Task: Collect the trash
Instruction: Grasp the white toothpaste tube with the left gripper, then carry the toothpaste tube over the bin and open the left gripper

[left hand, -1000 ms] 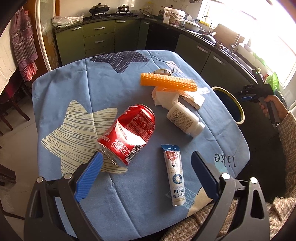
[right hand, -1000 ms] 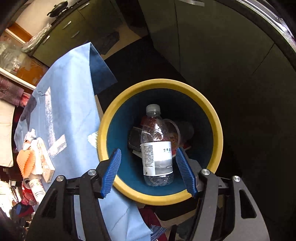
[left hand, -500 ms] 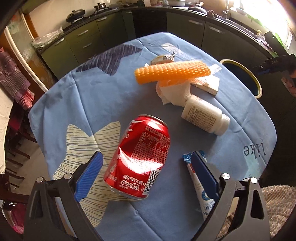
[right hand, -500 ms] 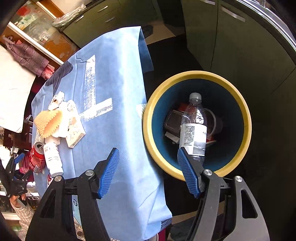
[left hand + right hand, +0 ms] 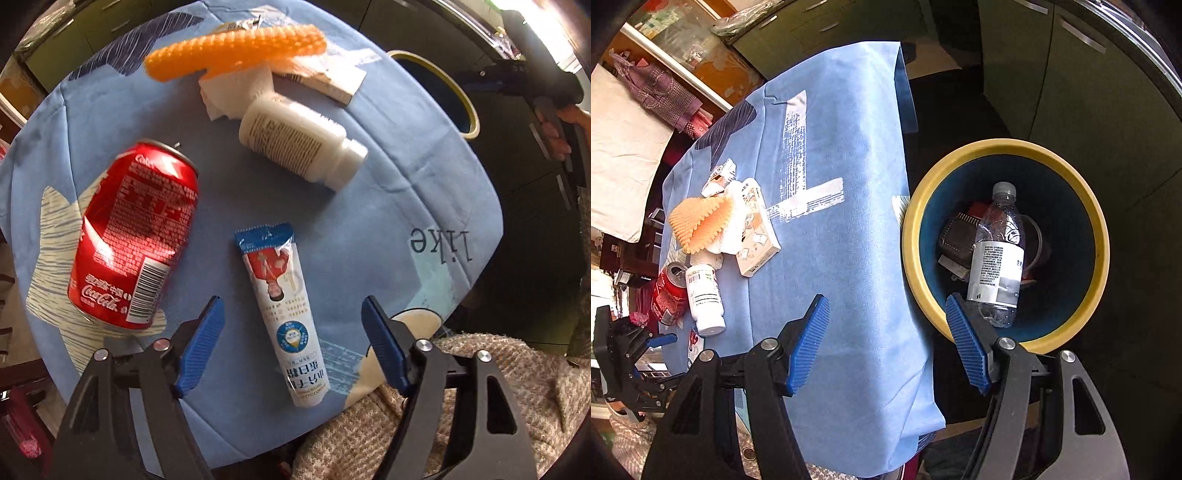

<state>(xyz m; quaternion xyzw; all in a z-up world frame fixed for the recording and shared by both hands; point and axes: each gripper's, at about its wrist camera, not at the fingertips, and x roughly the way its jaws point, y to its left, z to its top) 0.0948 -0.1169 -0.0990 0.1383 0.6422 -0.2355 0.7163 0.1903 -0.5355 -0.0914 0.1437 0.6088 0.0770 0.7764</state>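
On the blue tablecloth (image 5: pixel 388 206) lie a dented red cola can (image 5: pixel 135 236), a white and blue tube wrapper (image 5: pixel 286 310), a white pill bottle (image 5: pixel 299 142), orange foam netting (image 5: pixel 236 50), crumpled tissue (image 5: pixel 236 90) and a flat carton (image 5: pixel 332 83). My left gripper (image 5: pixel 293 349) is open, just above the wrapper's near half. My right gripper (image 5: pixel 890 345) is open and empty over the table's edge beside the yellow-rimmed bin (image 5: pixel 1100 236), which holds a clear plastic bottle (image 5: pixel 997 258) and other trash.
Dark green kitchen cabinets (image 5: pixel 1071 74) stand behind the bin. The bin's rim also shows at the table's far right in the left wrist view (image 5: pixel 467 107). A small foil packet (image 5: pixel 240 24) lies beyond the netting. A knitted sleeve (image 5: pixel 480 406) is near the table's front edge.
My left gripper has dropped closer to the table and shifted right, from the can to over the wrapper. My right gripper has swung left, away from above the bin toward the table.
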